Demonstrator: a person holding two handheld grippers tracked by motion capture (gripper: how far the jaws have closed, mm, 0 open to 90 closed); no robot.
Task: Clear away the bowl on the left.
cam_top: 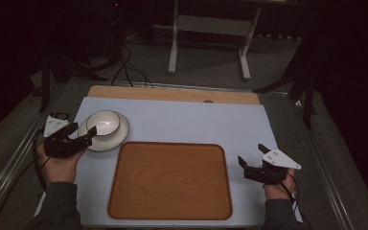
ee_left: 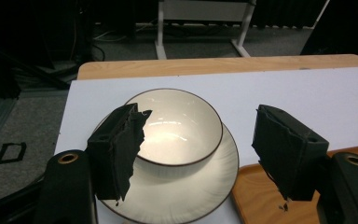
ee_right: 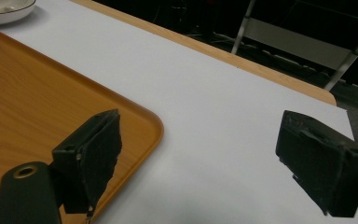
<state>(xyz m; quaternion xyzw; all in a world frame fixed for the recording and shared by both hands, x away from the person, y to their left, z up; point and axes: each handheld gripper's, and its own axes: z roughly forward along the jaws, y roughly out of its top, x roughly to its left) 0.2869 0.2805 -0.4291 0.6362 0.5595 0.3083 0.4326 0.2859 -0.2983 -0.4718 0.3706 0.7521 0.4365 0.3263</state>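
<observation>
Bowl at far left: the glossy cream ceramic bowl with a dark rim (cam_top: 103, 122) sits in a matching cream saucer plate (cam_top: 120, 138) on the pale blue worktop (cam_top: 182, 122), just beyond the rounded wooden tray's (cam_top: 170, 180) left corner. Left hand-held gripper (cam_top: 84, 134) hovers at the bowl's near edge, jaws spread wide, gripping nothing. Right hand-held gripper (cam_top: 251, 159) waits beside the tray's right edge, jaws apart too, empty.

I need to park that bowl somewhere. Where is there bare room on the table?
The wooden tray is bare. So is the white mat between plate, tray and far edge. It is crowded at the bowl, where the left gripper hovers open.
</observation>
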